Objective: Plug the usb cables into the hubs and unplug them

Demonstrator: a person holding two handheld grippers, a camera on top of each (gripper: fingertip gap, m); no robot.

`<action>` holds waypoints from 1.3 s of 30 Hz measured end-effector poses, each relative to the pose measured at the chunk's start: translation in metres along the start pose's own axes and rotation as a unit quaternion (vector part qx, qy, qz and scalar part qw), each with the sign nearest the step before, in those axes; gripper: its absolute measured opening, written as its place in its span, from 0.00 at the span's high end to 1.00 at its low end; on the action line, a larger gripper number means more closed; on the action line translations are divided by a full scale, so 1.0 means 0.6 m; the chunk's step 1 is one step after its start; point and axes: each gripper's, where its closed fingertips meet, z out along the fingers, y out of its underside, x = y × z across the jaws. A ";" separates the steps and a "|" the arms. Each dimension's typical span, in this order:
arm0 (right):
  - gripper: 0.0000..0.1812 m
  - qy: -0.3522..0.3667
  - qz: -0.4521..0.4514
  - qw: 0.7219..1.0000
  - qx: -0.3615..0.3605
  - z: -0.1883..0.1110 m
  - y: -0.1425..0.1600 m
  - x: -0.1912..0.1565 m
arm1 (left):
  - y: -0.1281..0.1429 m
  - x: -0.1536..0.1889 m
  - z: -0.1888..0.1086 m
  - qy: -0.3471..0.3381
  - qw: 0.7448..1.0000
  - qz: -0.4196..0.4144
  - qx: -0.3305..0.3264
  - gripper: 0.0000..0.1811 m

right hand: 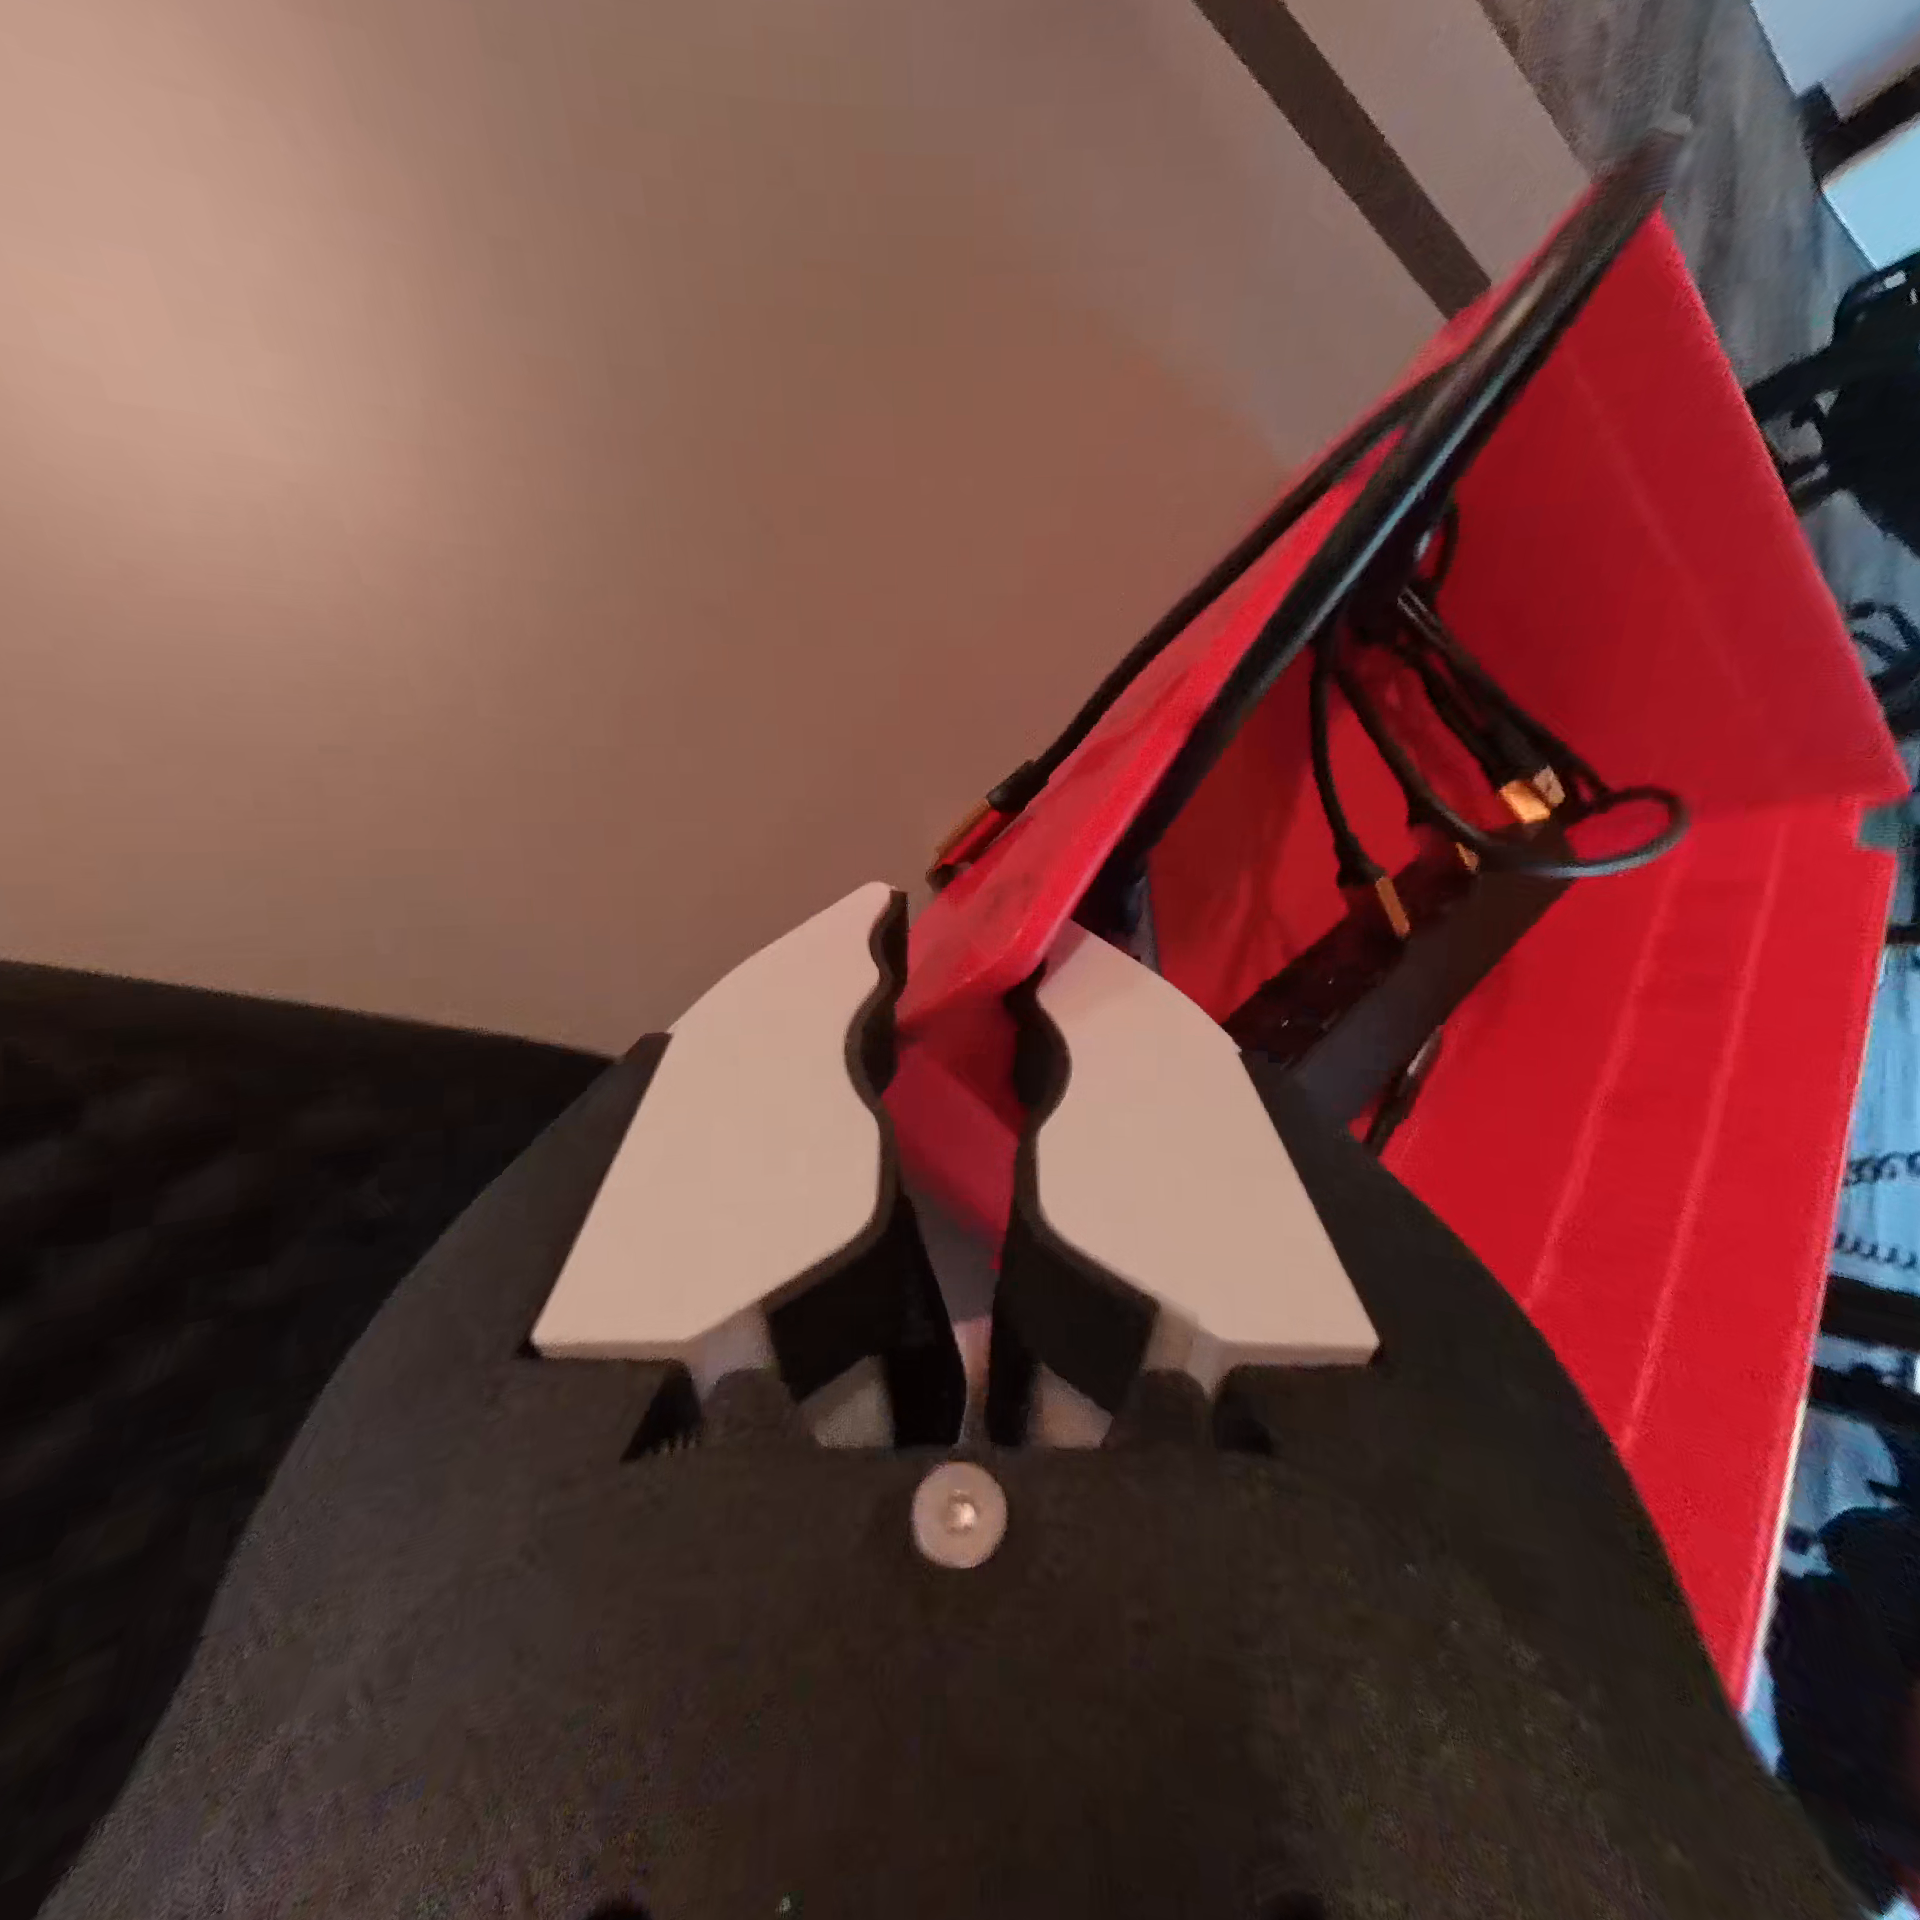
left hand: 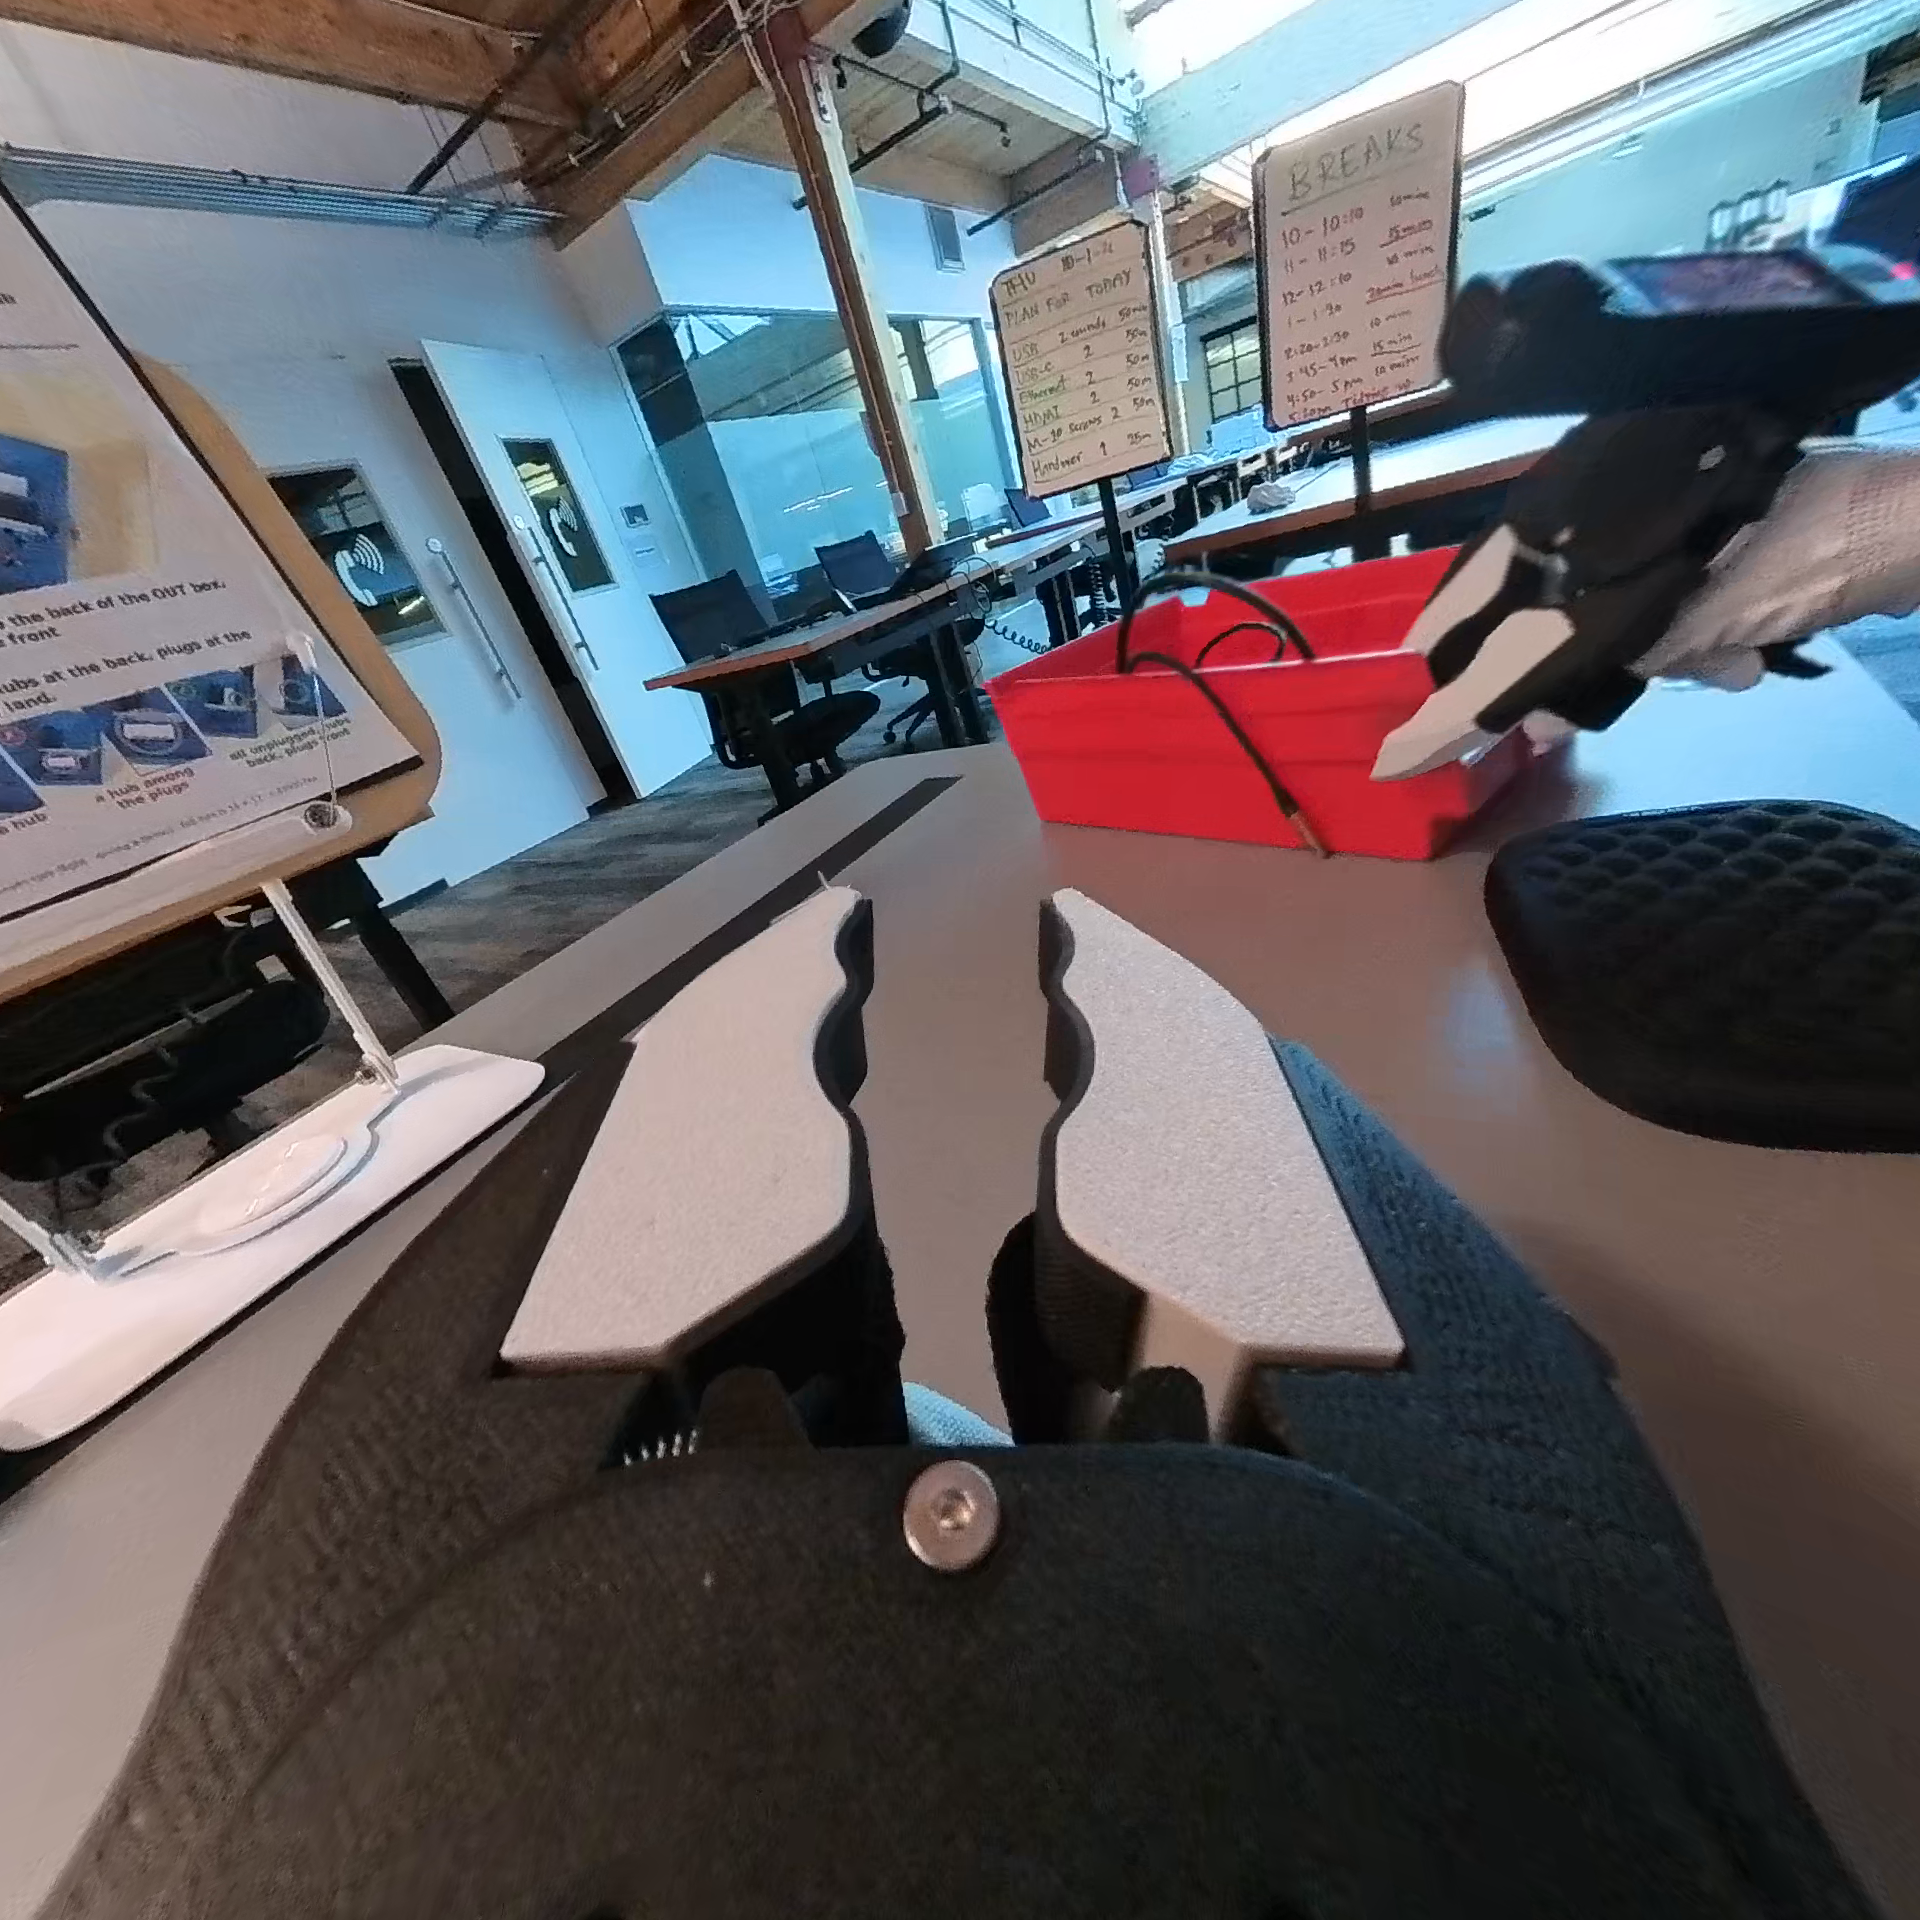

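A red bin (left hand: 1195, 748) stands on the grey table (left hand: 1143, 987), also in the right wrist view (right hand: 1621, 1143). Black USB cables (right hand: 1351, 727) with gold plugs lie in it beside a dark hub (right hand: 1434, 966). One cable (left hand: 1236, 727) hangs over the bin's wall, its plug (right hand: 966, 831) touching the table. My right gripper (right hand: 966, 935), held by a gloved hand, straddles the bin's near wall at a corner and is closed on it; it also shows in the left wrist view (left hand: 1403, 758). My left gripper (left hand: 951, 909) is open and empty low over the table, left of the bin.
A black mesh pad (left hand: 1714, 966) lies on the table right of my left gripper. An instruction sheet on a stand (left hand: 156, 623) with a white base (left hand: 260, 1195) stands at the left edge. Two whiteboards (left hand: 1081, 364) and desks stand behind the bin. Tip to tip, the grippers are about 30 centimeters apart.
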 end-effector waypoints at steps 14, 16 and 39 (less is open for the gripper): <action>0.88 -0.197 -0.082 0.971 0.104 -0.012 -0.232 -0.283 | -0.120 -0.023 -0.061 -0.054 0.994 0.060 0.071 0.84; 0.88 -0.225 -0.110 0.962 0.110 -0.023 -0.264 -0.335 | -0.170 -0.018 -0.108 -0.081 0.988 0.074 0.105 0.84; 0.44 -0.350 -0.027 0.797 0.490 -0.226 -0.321 -0.434 | 0.102 -0.088 -0.586 -0.146 0.866 0.004 -0.478 0.58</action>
